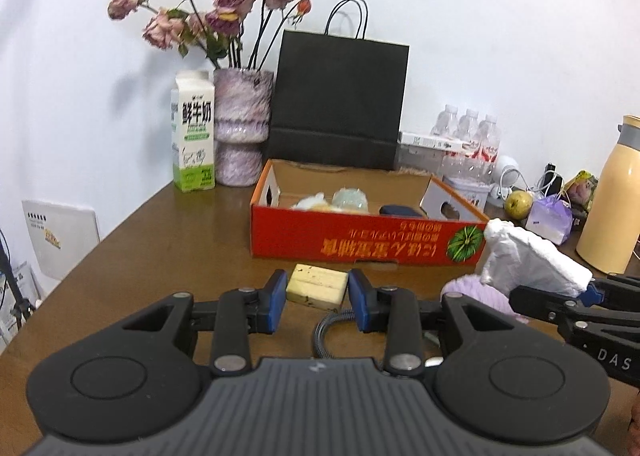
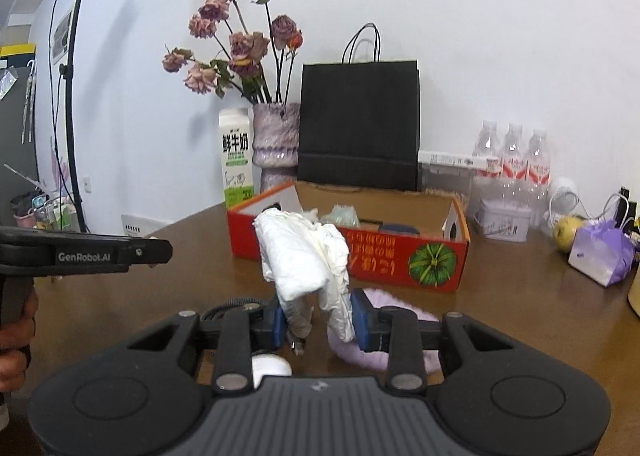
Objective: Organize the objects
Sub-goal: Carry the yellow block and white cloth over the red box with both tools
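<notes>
My left gripper (image 1: 318, 294) is shut on a pale yellow block (image 1: 317, 286) and holds it above the brown table, in front of the red cardboard box (image 1: 360, 242). The right gripper (image 2: 319, 322) is shut on a crumpled white tissue (image 2: 304, 256); in the left wrist view the tissue (image 1: 532, 260) sticks up from that gripper at the right. The open red box (image 2: 400, 260) holds pale wrapped items (image 1: 340, 200) and a dark object (image 1: 400, 211). A fluffy lilac thing (image 2: 384, 352) lies on the table under the right gripper.
Behind the box stand a milk carton (image 1: 193, 136), a vase of dried roses (image 1: 242, 128) and a black paper bag (image 1: 340, 104). Water bottles (image 2: 512, 160), a green apple (image 2: 568, 232), a purple pouch (image 2: 600, 252) and a yellow flask (image 1: 616, 196) crowd the right. A grey cable (image 1: 324, 332) lies below.
</notes>
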`<state>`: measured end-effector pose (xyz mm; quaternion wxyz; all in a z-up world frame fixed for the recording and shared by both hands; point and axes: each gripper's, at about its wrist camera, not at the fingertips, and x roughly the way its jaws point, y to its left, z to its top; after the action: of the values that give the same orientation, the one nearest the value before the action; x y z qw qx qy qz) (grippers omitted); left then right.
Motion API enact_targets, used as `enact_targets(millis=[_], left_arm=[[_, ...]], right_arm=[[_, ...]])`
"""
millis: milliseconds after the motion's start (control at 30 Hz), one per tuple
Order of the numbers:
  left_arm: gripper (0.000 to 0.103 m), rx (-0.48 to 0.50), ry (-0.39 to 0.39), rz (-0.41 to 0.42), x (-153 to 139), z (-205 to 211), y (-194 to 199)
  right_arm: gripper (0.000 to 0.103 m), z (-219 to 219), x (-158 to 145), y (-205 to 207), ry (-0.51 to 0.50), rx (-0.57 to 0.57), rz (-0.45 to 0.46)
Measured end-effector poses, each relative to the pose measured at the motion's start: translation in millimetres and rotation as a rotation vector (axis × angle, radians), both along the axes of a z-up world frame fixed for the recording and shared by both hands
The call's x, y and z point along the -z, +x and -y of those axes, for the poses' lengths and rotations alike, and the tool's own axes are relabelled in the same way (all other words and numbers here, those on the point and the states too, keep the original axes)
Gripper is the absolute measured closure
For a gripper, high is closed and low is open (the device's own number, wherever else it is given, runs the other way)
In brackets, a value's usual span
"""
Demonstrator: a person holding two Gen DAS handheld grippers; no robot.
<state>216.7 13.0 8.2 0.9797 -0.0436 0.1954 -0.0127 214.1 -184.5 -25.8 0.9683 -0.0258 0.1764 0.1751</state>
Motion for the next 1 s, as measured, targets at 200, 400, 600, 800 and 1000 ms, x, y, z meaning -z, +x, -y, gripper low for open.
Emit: enact_targets(millis=[200,400,600,800,1000], left_arm=[[0.069,0.002,0.008,0.019,-13.8,9.8,15.7],[0.069,0.010,0.026,0.037,-23.1,18.3,33.1],[0.069,0.009,0.018,0.054,-31.0,22.9,54.0],[0.069,0.006,0.011,0.058,-35.0,24.6,75.7],[0.069,-0.006,-0.009,0.063,-39.2,24.0,98.1]], right_arm=[[0.072,-3.4,-12.1,15.2,-0.006,-0.001,0.022],[0.072,-7.0,-20.7,33.8,-0.013,0.000,0.031],[0.072,-10.4,-27.9,57.4,-0.008,0.009,0.038],[0.072,-13.1,-30.7,81.1,-0.006,0.014,0.037],[0.072,-14.8,-30.7,105.9,0.008,0.026,0.031]])
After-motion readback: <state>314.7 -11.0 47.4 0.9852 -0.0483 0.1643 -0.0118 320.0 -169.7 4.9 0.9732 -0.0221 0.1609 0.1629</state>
